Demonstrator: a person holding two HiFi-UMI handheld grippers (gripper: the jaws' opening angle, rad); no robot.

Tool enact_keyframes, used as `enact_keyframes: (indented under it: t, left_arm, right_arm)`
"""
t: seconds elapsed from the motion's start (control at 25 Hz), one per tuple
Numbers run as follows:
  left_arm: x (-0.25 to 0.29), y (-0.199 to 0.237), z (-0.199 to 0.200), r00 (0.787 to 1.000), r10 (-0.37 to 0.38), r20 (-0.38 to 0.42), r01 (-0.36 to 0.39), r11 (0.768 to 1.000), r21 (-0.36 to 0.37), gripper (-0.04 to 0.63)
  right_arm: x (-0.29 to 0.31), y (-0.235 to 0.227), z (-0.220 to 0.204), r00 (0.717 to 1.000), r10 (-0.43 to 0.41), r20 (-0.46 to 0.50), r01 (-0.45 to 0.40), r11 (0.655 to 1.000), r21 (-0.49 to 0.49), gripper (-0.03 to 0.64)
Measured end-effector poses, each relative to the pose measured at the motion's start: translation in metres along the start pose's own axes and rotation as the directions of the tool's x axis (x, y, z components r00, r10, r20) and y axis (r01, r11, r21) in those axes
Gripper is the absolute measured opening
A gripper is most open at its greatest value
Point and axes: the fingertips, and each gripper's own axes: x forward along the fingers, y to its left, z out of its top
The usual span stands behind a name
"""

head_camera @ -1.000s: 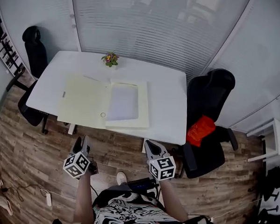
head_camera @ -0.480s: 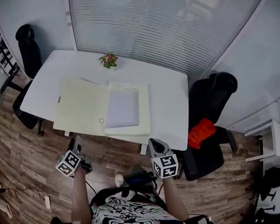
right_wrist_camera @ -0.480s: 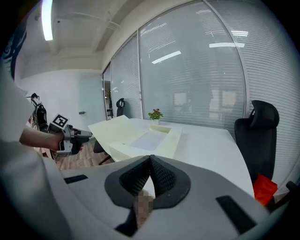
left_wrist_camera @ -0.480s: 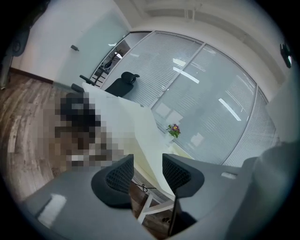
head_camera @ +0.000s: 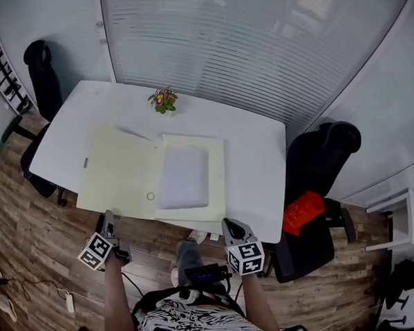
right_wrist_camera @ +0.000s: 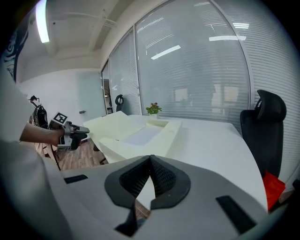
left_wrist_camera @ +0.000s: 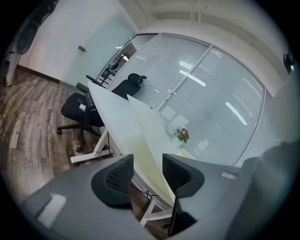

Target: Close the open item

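Folder point(head_camera: 120, 169) is lying wide open on the white table point(head_camera: 255, 164), one pale yellow box file spread flat: its lid is resting to the left and its shallow tray to the right. One white stack of paper point(head_camera: 184, 175) is sitting inside that tray. One small flowering plant point(head_camera: 163, 99) is standing at the far edge of the table, apart from the folder.

Two grippers are hanging just off the near edge of the table, neither touching anything. The left gripper point(left_wrist_camera: 147, 161) is holding its jaws apart with nothing between them, and it is facing the near corner of the lid. The right gripper point(right_wrist_camera: 151, 159) is pressing its jaws together, empty, and pointing across the tray.

Two black office chairs are flanking the table, one at the left end point(head_camera: 42, 76) and one at the right point(head_camera: 324, 167), and a red thing point(head_camera: 303, 209) is lying on the right one.
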Motion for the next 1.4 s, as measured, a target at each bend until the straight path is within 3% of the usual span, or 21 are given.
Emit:
enact_keyframes:
  t: [0.16,0.4,0.72,1.0,1.4]
  left_arm:
    - [0.01,-0.002,0.009,0.999,-0.007,0.031,0.008,0.999,-0.04,0.178]
    - [0.022,-0.006,0.013,0.998,-0.03,0.062,0.037,0.993,-0.114,0.176]
    - [0.033,-0.001,0.02,0.995,-0.022,0.096,0.038,0.985,-0.168,0.132]
    - [0.041,-0.001,0.02,0.993,-0.006,0.118,0.028,0.981,-0.189,0.042]
    - [0.04,-0.003,0.02,0.993,-0.004,0.115,0.025,0.983,-0.179,0.034]
  right_arm:
    - [0.011,-0.011,0.002,1.0,0.012,0.003,-0.012,0.999,0.032,0.003]
    - [0.019,-0.008,0.005,0.998,0.063,0.013,-0.063,0.998,-0.003,0.003]
    - [0.019,-0.011,0.001,0.996,0.083,0.031,-0.083,0.997,-0.003,0.003]
    - [0.019,-0.01,0.0,0.996,0.088,0.032,-0.088,0.996,-0.019,0.003]
    - [0.019,-0.011,0.0,0.996,0.082,0.038,-0.082,0.997,-0.008,0.003]
